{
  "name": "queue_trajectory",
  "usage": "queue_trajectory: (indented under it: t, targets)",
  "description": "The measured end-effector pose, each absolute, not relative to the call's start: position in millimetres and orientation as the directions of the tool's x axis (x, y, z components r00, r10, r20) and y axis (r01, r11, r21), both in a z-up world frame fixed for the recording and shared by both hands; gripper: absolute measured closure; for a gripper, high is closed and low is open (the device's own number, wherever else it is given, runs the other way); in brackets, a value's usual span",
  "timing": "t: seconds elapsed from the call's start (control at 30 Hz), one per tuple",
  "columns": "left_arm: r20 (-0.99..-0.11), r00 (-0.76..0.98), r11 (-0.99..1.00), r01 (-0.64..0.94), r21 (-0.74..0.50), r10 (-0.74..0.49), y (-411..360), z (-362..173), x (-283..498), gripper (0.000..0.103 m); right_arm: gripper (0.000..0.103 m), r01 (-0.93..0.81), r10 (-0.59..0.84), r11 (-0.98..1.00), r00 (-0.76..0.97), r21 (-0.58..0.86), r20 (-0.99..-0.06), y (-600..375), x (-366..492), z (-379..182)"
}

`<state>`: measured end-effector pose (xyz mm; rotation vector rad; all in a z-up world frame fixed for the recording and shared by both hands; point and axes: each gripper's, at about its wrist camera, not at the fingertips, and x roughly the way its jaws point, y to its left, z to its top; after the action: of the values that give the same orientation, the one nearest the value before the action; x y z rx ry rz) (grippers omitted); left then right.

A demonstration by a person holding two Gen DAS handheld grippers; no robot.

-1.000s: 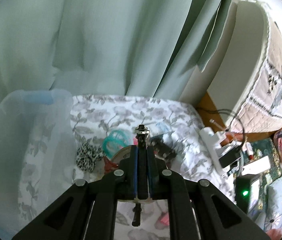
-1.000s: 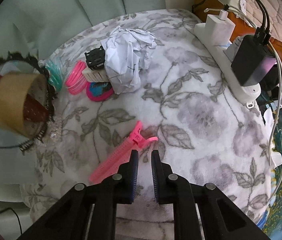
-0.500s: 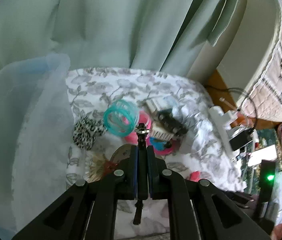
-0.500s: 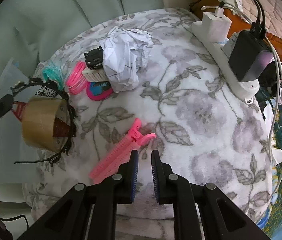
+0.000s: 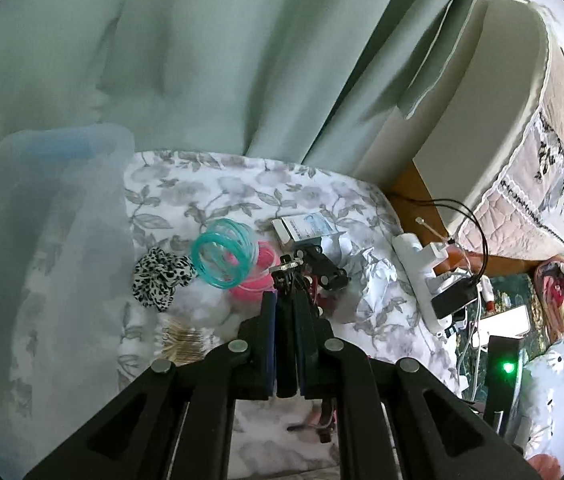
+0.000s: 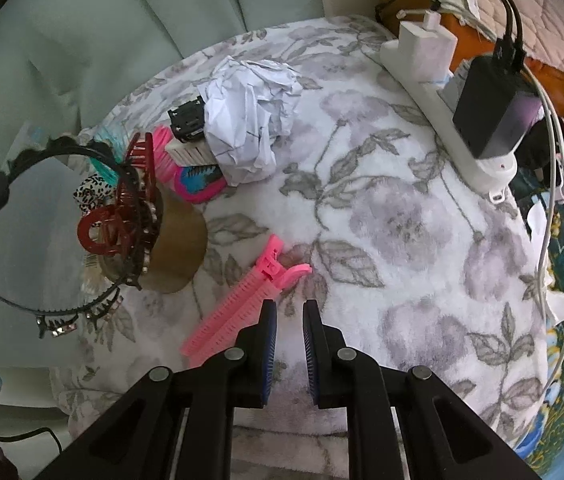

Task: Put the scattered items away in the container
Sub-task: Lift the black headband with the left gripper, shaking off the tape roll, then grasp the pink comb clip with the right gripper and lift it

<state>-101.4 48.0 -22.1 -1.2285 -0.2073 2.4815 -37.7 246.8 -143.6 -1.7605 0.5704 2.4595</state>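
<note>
You see a green curtain (image 5: 209, 60) behind, a white power strip (image 6: 442, 92) holding a black charger (image 6: 490, 116), cables trailing.

My left black two-finger gripper (image 5: 286, 304) is clamped tight, blue-padded fingers (image 5: 269, 320) pressed onto a thin black headband, pointing down at a moderate slant. My right black two-finger gripper (image 6: 289, 320) points steeply down, jaws opening, nothing between the blue pads (image 6: 269, 332).
</note>
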Motion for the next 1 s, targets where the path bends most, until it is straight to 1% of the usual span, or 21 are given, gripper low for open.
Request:
queue_trajectory:
  t: [0.07, 0.1, 0.17, 0.4, 0.63, 0.7, 0.77, 0.87, 1.0]
  targets:
    - [-0.731, -0.571, -0.928, -0.249, -0.278, 0.373, 44, -19, -98, 0.095, 0.057, -0.279, -0.186, -0.917, -0.335, 0.285, -0.924, 246, -39, -147]
    - [-0.728, -0.574, -0.926, -0.248, -0.283, 0.376, 42, -19, -99, 0.095, 0.054, -0.284, -0.204, -0.909, -0.334, 0.304, -0.92, 245, -40, -148]
    - [-0.72, -0.578, -0.923, -0.249, -0.292, 0.384, 40, -20, -99, 0.095, 0.053, -0.282, -0.233, -0.9, -0.336, 0.333, -0.913, 240, -43, -149]
    - [-0.696, -0.59, -0.913, -0.264, -0.311, 0.408, 34, -15, -103, 0.095, 0.051, -0.312, -0.233, -0.898, -0.266, 0.312, -0.935, 215, -65, -170]
    - [-0.686, -0.59, -0.905, -0.266, -0.333, 0.426, 27, -15, -105, 0.095, 0.051, -0.362, -0.119, -0.911, -0.231, 0.199, -0.966, 200, -89, -180]
    - [-0.685, -0.588, -0.903, -0.266, -0.337, 0.429, 25, -15, -105, 0.095, 0.053, -0.367, -0.091, -0.914, -0.233, 0.174, -0.968, 196, -92, -180]
    - [-0.685, -0.587, -0.902, -0.266, -0.341, 0.432, 24, -15, -105, 0.095, 0.059, -0.371, -0.074, -0.915, -0.236, 0.16, -0.969, 194, -93, -180]
    - [-0.683, -0.589, -0.901, -0.264, -0.344, 0.433, 22, -13, -103, 0.095, 0.064, -0.384, -0.097, -0.904, -0.25, 0.19, -0.963, 199, -91, -180]
    - [-0.68, -0.595, -0.904, -0.26, -0.341, 0.428, 20, -8, -98, 0.095, 0.067, -0.381, -0.133, -0.895, -0.269, 0.232, -0.954, 202, -89, -177]
